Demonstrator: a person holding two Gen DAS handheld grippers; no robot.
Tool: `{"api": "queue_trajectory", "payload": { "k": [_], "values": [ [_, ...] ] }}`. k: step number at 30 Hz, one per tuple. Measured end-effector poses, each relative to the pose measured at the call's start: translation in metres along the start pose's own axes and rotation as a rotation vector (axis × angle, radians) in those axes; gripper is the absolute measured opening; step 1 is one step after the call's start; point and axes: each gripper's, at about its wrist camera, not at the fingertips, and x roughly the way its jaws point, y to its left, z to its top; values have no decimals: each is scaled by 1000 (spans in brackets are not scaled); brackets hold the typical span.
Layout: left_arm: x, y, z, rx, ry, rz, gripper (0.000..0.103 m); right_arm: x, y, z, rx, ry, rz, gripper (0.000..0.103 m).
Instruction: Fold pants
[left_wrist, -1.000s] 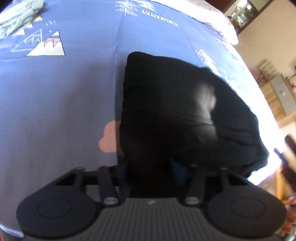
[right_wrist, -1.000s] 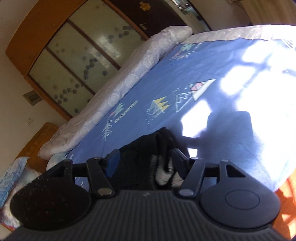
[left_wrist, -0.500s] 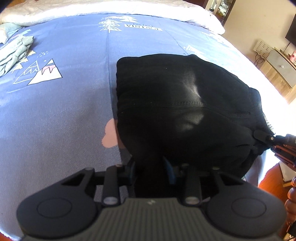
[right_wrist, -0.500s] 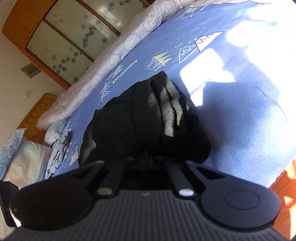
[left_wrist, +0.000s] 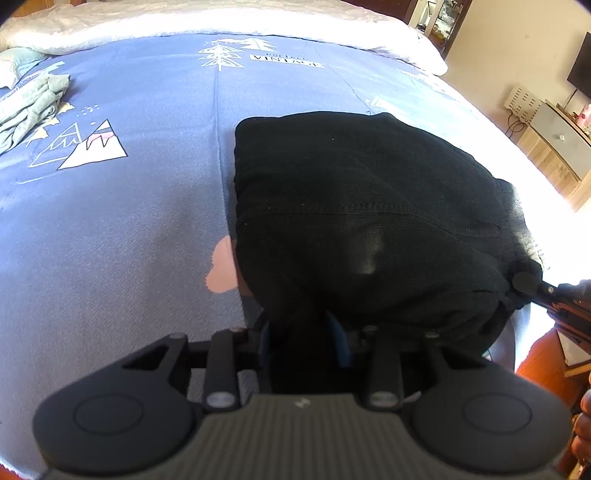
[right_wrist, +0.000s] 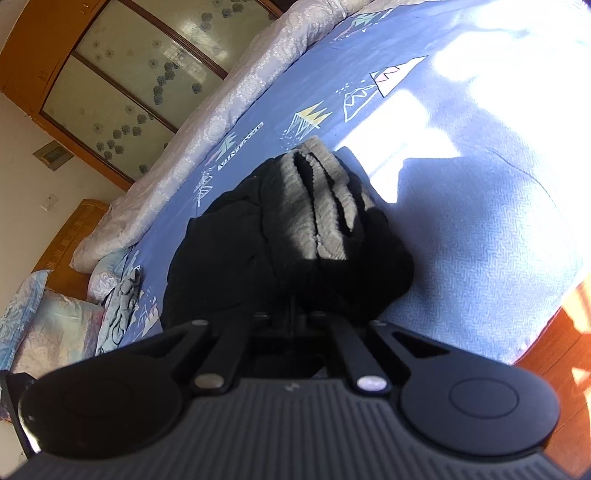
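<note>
The black pants (left_wrist: 362, 206) lie folded into a thick bundle on the blue patterned bedspread (left_wrist: 129, 221), near the bed's front right corner. In the right wrist view the bundle (right_wrist: 288, 229) shows its stacked layers, lit grey by the sun. My left gripper (left_wrist: 301, 332) has black fabric between its fingers at the bundle's near edge. My right gripper (right_wrist: 291, 314) is shut on the bundle's near end; its tip shows in the left wrist view (left_wrist: 528, 282) at the bundle's right corner.
Grey-green folded clothing (left_wrist: 29, 103) lies at the far left of the bed, near pillows (right_wrist: 48, 325). A white quilt (left_wrist: 221, 18) runs along the far edge. A wooden wardrobe (right_wrist: 110, 85) stands behind. A cabinet (left_wrist: 557, 140) and wooden floor are on the right.
The right gripper's jaws have closed on the bundle's end. Both grippers have drawn back, so more of the bundle and bed shows.
</note>
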Motion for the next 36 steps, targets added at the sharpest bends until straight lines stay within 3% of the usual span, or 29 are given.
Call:
{"api": "queue_trajectory", "payload": {
  "k": [6,8,10,13,17,20,22,27,36],
  "values": [
    [-1,1,0,-3,0,-5,34,-9,15,-7,-77,-3,-47,11],
    [-1,1,1,-4,1,-5,34,-13,22,-10,-115,-10,-65,23],
    [-1,2,1,-6,3,-7,35,-19,31,-12,-167,-35,-99,46],
    [-4,6,4,-16,14,-16,40,-29,37,-10,-225,-78,-125,50],
    [-15,29,9,-103,25,-87,53,-44,24,6,-175,-146,-106,57],
    [-23,52,14,-193,28,-176,59,-50,9,22,-106,-182,-67,73],
    [-25,61,19,-230,17,-181,64,-47,-2,35,-72,-187,-40,79],
    [-21,65,35,-264,14,-218,73,-25,-17,56,-46,-172,-24,83],
    [20,45,52,-216,86,-228,79,27,-40,70,-12,-30,26,86]
  ]
}}
